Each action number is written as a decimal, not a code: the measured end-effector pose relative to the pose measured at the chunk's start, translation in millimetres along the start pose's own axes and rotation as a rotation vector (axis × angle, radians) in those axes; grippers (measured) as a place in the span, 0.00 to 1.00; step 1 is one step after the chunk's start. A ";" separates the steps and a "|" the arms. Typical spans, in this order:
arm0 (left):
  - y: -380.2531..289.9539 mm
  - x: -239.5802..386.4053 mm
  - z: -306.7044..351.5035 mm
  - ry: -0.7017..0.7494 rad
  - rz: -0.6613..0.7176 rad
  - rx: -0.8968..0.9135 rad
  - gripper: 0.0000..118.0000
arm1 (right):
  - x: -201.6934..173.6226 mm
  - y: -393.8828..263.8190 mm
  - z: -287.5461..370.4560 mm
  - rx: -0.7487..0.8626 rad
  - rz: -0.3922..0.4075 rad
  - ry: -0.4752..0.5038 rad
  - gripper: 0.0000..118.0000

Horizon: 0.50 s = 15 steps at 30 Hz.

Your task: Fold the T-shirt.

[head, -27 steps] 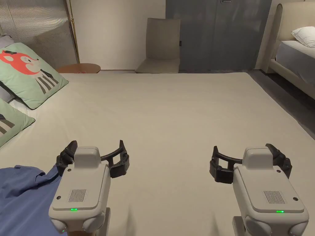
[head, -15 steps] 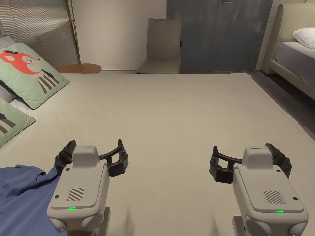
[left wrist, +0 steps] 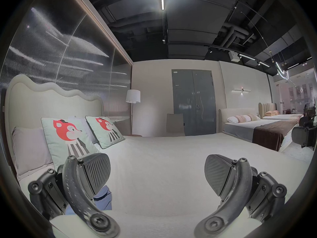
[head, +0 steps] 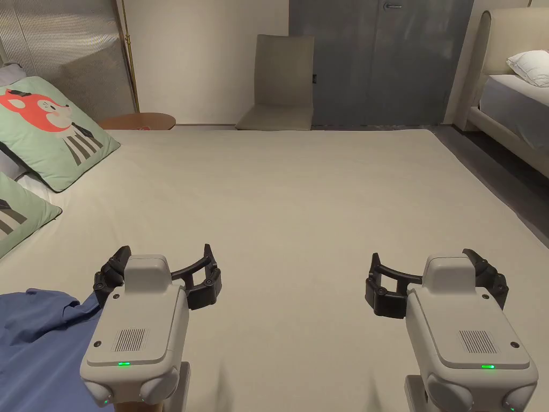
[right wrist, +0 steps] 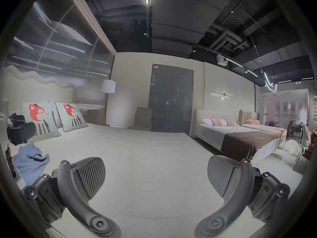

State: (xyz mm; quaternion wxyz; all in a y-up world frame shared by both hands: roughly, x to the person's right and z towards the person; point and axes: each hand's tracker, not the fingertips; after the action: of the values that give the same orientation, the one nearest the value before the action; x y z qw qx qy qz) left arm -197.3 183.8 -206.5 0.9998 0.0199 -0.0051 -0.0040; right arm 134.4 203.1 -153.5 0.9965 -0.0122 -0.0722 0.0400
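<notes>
1. The blue T-shirt [head: 32,332] lies crumpled and unfolded on the bed [head: 300,204], at about eight o'clock in the head view, by the near left edge. In the right gripper view it [right wrist: 30,159] sits at nine o'clock, bunched into ridges.
2. The left gripper [head: 158,271] hovers just beside the shirt's right edge, jaws spread wide and empty; whether its left jaw brushes the cloth I cannot tell. Its own view shows blue cloth [left wrist: 103,198] under the left jaw.
3. The right gripper [head: 431,273] hangs at four o'clock, well apart from the shirt, jaws likewise spread with nothing between them.
4. Over the last second almost nothing has changed: both grippers have stayed in place, the left drifting only slightly. I judge the fold has not begun; the shirt must first be picked up and spread flat on the bare bed.
5. Two fox-print cushions [head: 51,129] rest at ten o'clock.
6. No readable brand, label or writing appears on the shirt or grippers.
</notes>
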 end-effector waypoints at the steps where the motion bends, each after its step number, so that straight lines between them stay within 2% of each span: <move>1: -0.2 -0.1 0.1 0.000 0.000 0.000 0.93 | 0.1 -2.9 -2.0 0.000 0.000 0.002 1.00; 15: -3.9 -2.6 -1.9 0.004 -0.010 -0.006 0.93 | -2.4 -2.6 -2.7 0.000 0.003 0.008 1.00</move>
State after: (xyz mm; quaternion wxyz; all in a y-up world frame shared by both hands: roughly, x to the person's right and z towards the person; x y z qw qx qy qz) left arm -199.8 180.0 -208.6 0.9998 0.0167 -0.0031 -0.0089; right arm 132.6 200.3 -156.4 0.9967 -0.0126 -0.0680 0.0416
